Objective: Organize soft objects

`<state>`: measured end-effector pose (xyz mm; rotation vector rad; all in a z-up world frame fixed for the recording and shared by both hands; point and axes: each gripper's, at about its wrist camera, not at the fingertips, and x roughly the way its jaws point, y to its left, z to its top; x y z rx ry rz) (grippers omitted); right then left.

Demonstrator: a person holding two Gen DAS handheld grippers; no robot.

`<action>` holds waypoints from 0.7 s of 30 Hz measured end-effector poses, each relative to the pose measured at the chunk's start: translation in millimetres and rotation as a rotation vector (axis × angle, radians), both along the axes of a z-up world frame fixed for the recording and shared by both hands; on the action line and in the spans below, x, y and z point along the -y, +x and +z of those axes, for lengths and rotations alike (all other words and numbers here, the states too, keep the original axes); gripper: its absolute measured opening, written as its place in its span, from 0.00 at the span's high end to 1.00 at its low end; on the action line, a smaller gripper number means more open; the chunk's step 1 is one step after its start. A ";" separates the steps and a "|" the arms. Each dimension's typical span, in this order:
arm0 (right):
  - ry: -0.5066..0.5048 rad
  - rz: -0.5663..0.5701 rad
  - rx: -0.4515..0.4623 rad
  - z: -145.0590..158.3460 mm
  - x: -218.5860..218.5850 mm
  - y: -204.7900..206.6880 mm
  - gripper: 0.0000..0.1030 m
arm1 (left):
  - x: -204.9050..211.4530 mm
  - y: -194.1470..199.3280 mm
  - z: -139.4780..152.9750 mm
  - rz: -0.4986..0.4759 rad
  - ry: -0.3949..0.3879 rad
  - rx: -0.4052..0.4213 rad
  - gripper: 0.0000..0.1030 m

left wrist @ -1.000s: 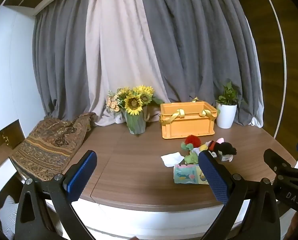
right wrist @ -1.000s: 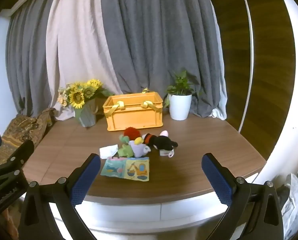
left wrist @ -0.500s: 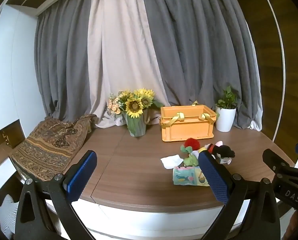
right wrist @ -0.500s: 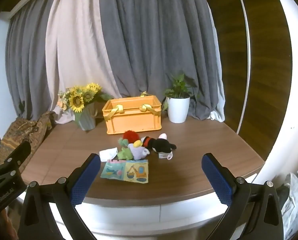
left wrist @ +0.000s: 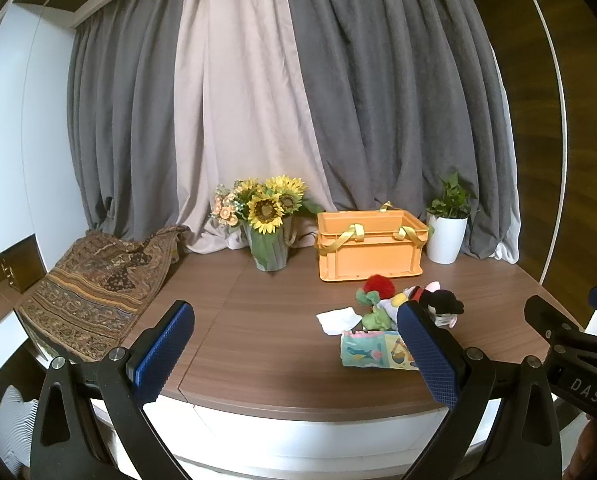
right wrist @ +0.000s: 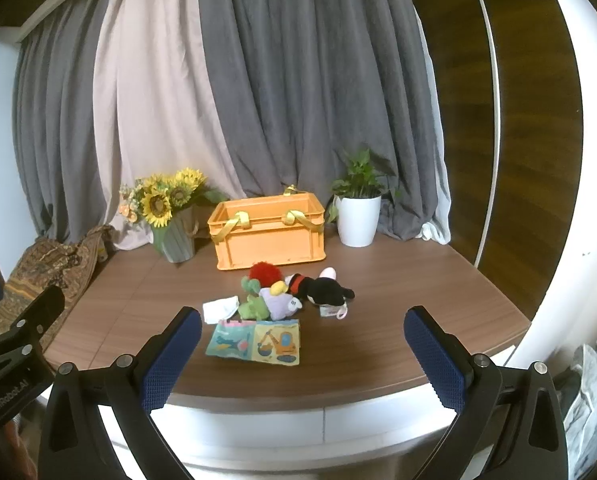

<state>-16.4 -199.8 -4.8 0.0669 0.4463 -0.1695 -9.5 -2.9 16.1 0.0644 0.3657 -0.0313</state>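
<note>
Both claws gaping wide, gripping nothing!
Mid-frame, plush toys [right wrist: 290, 294] heap before the orange crate [right wrist: 268, 236]; cloth book [right wrist: 256, 342] lies nearest, sunflower vase [right wrist: 170, 220] left.

Soft, even indoor light; both views are sharp at centre. Fisheye bends the edges, corners go black. Faint shadows lie under the table [right wrist: 378, 344] things.

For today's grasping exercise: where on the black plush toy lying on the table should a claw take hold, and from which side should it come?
Grip the black plush toy across its rounded middle, coming down from above with the open right claw. It lies flat on the table with its right side free; the purple toy crowds its left, so a sideways approach looks likely to snag.
</note>
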 end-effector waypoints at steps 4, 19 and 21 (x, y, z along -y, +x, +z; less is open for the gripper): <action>-0.001 0.000 0.002 0.1 -0.3 -0.2 0.00 | 0.8 -0.3 0.4 -0.002 -0.001 0.000 0.00; -0.003 0.002 0.013 11.9 1.5 -3.5 0.00 | -0.1 -1.2 0.7 -0.006 -0.017 -0.002 0.00; -0.010 0.003 0.018 14.8 1.4 -3.7 0.00 | -0.6 -1.6 0.2 -0.005 -0.017 -0.001 0.00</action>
